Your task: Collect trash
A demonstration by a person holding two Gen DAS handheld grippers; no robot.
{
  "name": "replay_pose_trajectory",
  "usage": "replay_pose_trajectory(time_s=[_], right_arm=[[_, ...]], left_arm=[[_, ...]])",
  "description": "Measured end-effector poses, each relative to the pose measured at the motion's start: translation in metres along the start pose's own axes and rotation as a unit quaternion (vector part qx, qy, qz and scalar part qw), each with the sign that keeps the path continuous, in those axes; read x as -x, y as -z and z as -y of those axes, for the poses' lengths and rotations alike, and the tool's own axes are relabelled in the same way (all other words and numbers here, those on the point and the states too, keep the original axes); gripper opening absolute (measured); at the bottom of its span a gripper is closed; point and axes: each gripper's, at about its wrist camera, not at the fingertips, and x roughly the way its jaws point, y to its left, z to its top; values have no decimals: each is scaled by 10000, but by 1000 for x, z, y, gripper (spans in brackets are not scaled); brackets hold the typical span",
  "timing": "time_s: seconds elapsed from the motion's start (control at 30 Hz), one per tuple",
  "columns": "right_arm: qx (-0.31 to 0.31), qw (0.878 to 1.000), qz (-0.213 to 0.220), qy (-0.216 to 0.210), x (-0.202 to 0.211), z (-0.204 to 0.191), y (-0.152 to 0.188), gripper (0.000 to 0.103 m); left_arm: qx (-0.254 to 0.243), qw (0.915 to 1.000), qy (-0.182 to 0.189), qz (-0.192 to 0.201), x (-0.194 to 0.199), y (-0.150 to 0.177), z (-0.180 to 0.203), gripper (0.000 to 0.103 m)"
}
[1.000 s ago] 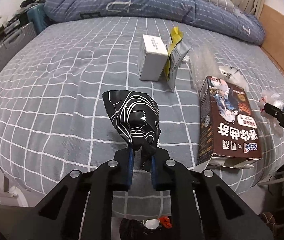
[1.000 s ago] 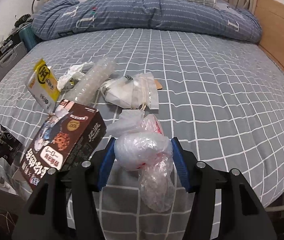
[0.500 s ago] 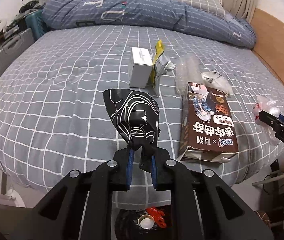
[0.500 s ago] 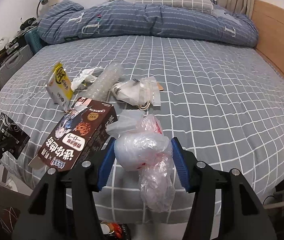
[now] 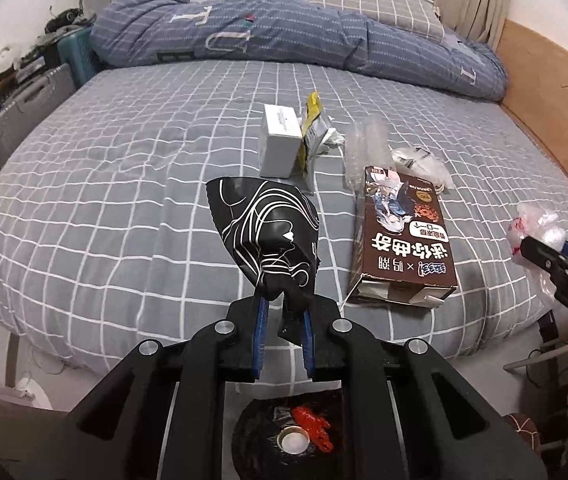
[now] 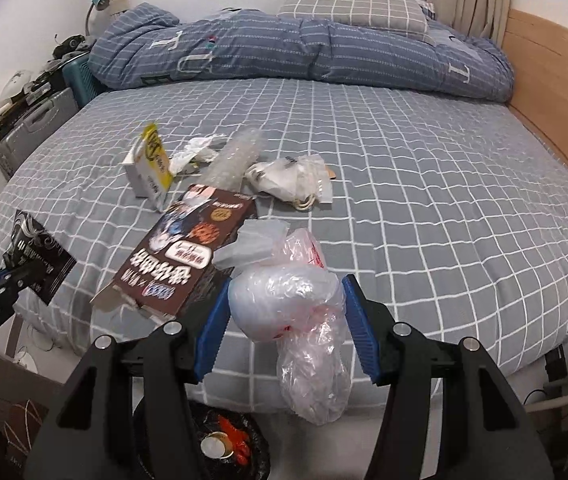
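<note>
The left gripper (image 5: 282, 312) pinches a black wrapper with white lines (image 5: 266, 232), held off the near edge of the bed (image 5: 103, 184), left of the brown box (image 5: 402, 236). The right gripper (image 6: 286, 312) clamps a crumpled clear plastic bag (image 6: 296, 316) right of that box. A black-lined trash bin (image 5: 292, 436) sits below, beside the bed's near edge.

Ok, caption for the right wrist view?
Right gripper holds a crumpled plastic bag above a bin; litter remains on the bed.
</note>
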Motion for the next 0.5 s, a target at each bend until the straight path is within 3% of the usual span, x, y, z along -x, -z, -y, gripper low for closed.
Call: replay_pose_trajectory(time_s=[0.5], right_arm=[[6, 9995, 130, -301, 47, -30, 27, 53]], left_arm=[[29, 9991, 403, 118, 36, 26, 6, 14]])
